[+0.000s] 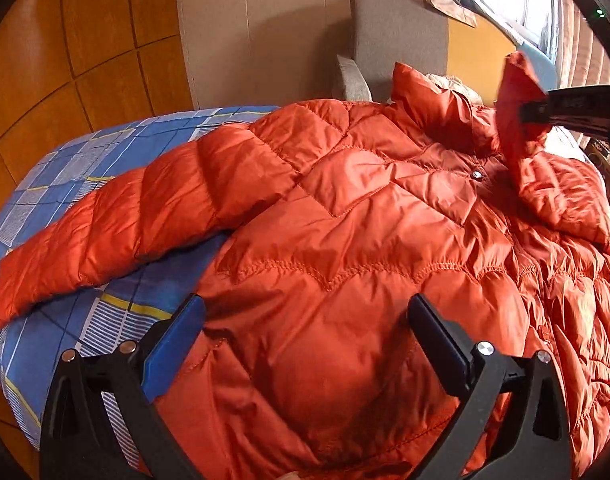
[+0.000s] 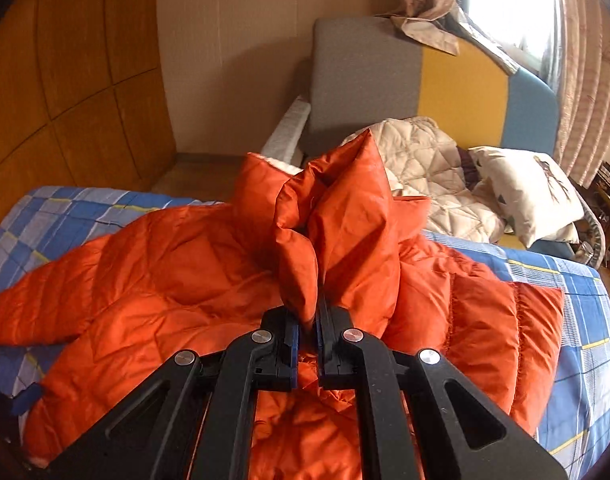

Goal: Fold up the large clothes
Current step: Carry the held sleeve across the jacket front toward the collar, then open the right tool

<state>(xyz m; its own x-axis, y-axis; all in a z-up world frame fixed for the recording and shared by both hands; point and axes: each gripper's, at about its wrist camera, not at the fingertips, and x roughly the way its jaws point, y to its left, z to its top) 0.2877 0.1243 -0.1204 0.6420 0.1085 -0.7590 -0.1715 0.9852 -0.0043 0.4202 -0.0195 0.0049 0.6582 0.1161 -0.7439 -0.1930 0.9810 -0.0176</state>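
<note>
An orange quilted puffer jacket (image 1: pixel 345 220) lies front up on a bed with a blue checked sheet (image 1: pixel 65 184). Its one sleeve (image 1: pixel 125 216) stretches flat to the left. My left gripper (image 1: pixel 305 320) is open, its blue-padded fingers (image 1: pixel 185 332) spread above the jacket's lower body with only fabric beneath them. My right gripper (image 2: pixel 308 322) is shut on the end of the other sleeve (image 2: pixel 345 220), which stands up bunched above the jacket's chest (image 2: pixel 165 280). In the left wrist view that gripper (image 1: pixel 545 114) holds the sleeve (image 1: pixel 521 92) raised near the collar.
A grey, yellow and blue headboard (image 2: pixel 425 80) stands behind the bed. On it rest a white quilted garment (image 2: pixel 433 168) and a pale pillow (image 2: pixel 533 192). Wooden wall panels (image 1: pixel 65 40) rise on the left, and a curtained window (image 2: pixel 517 8) is at the right.
</note>
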